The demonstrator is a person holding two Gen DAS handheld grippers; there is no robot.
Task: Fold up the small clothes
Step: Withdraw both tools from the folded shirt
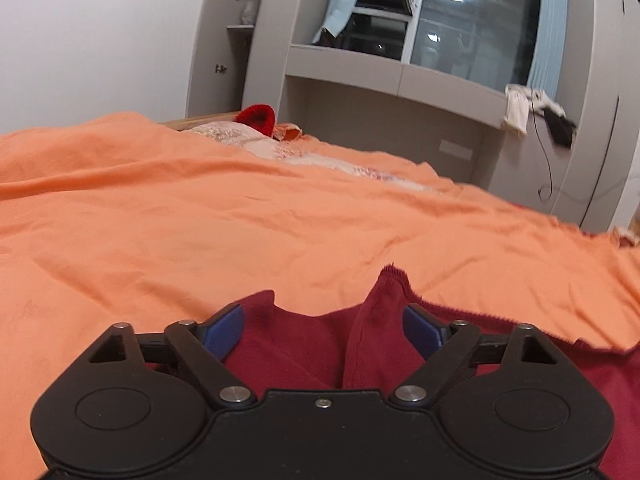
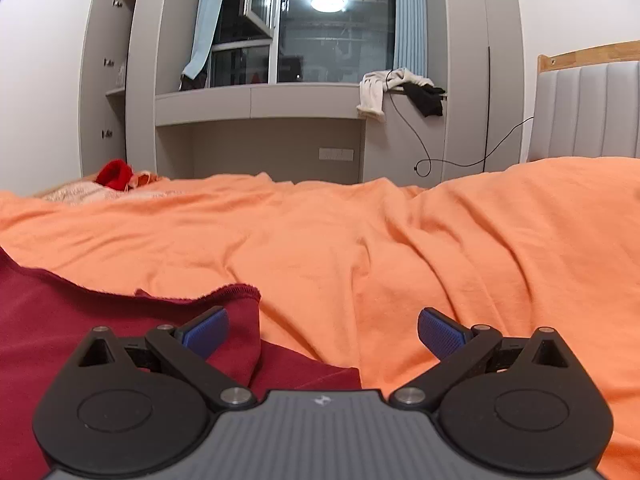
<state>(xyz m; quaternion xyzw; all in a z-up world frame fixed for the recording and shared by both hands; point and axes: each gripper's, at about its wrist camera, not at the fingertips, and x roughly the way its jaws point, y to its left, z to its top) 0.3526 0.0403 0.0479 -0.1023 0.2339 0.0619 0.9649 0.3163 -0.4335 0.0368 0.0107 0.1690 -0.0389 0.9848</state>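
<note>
A dark red knit garment [image 1: 320, 344] lies on an orange bedspread [image 1: 200, 220]. My left gripper [image 1: 324, 330] is open just above it, and a raised fold of the red cloth stands between its blue pads [image 1: 224, 330]. In the right wrist view the same garment [image 2: 60, 320] fills the lower left, with a curled hem near the middle. My right gripper [image 2: 324, 332] is open at the garment's right edge. Its left pad [image 2: 206, 330] is over the red cloth and its right pad is over the orange bedspread [image 2: 400, 248].
A red knit hat [image 1: 258, 118] and a pale patterned cloth [image 1: 256, 142] lie at the far side of the bed. A grey window ledge [image 2: 260, 104] carries white and black clothes [image 2: 400, 88]. A grey headboard [image 2: 584, 112] stands at the right.
</note>
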